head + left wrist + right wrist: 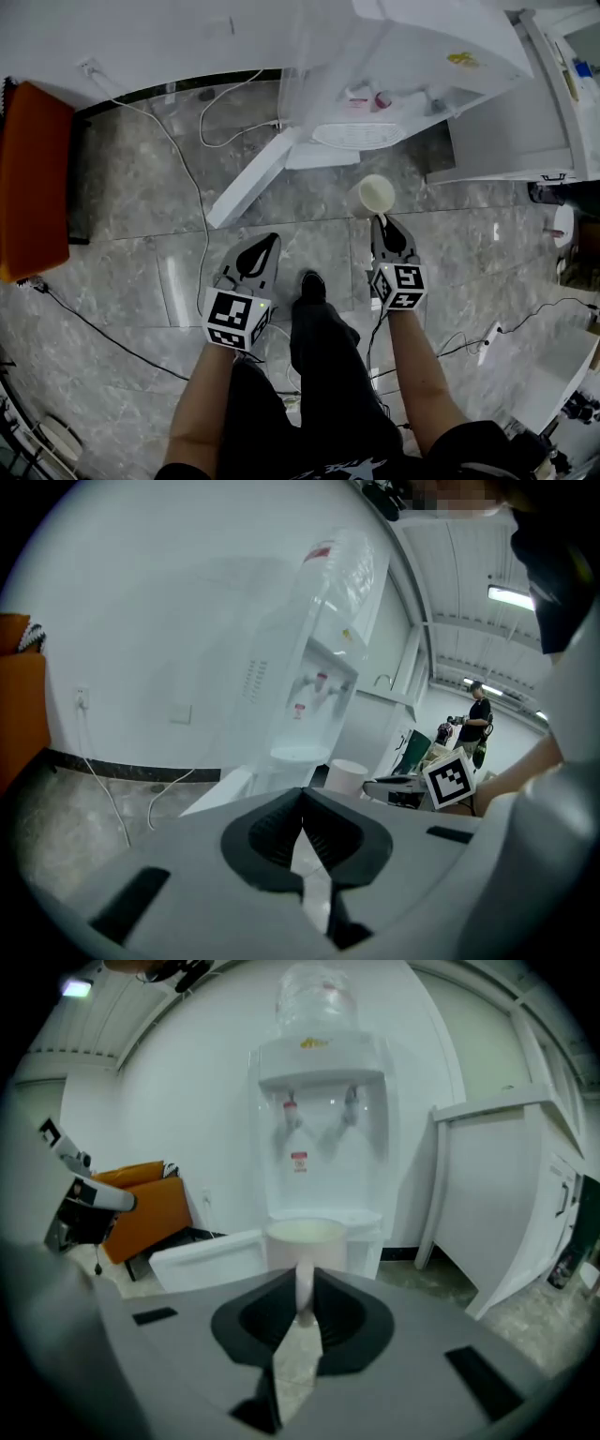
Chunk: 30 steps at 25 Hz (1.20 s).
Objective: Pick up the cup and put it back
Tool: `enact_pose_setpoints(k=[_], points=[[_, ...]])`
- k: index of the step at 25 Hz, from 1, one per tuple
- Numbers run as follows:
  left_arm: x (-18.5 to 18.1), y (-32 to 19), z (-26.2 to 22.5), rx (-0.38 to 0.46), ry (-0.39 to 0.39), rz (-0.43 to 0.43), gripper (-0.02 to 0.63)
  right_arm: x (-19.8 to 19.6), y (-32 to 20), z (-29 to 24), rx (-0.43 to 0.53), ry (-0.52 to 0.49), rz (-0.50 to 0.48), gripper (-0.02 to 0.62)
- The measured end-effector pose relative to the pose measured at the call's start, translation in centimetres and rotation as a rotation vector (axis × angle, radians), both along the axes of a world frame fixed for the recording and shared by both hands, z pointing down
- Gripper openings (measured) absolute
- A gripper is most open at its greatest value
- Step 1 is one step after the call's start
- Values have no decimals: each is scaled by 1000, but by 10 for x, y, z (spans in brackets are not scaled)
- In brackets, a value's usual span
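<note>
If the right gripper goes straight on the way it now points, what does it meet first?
Probably the water dispenser: the right gripper, shut on the cup, points at its lower front. Depth is unclear.

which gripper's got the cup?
The right gripper, at the head view's right: its jaws pinch the wall of the pale cup. The left gripper has its jaws together with nothing between them.
</note>
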State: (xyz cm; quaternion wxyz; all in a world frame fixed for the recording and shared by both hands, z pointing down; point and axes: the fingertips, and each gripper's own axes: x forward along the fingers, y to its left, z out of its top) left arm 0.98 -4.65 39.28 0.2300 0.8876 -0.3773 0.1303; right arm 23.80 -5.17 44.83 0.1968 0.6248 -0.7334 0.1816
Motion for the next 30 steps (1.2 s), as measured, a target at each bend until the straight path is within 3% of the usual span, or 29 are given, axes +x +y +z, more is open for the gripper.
enact_pose_setpoints(k=[7,11,18,23,30], points=[[25,-47,173,-19,-4,57,9,11,-74,171,6,-2,-97,44],[40,-71,239,2,62,66,9,13,-122,230,73,1,-168,44],[52,-107,287,125,101,53,9,26,-202,280,216,-24,-159,44],[49,-114,301,114,98,17,9,25,-229,302,207,-70,-116,44],[50,-117,300,152,65,23,9,5,-247,317,193,-5,-156,44]])
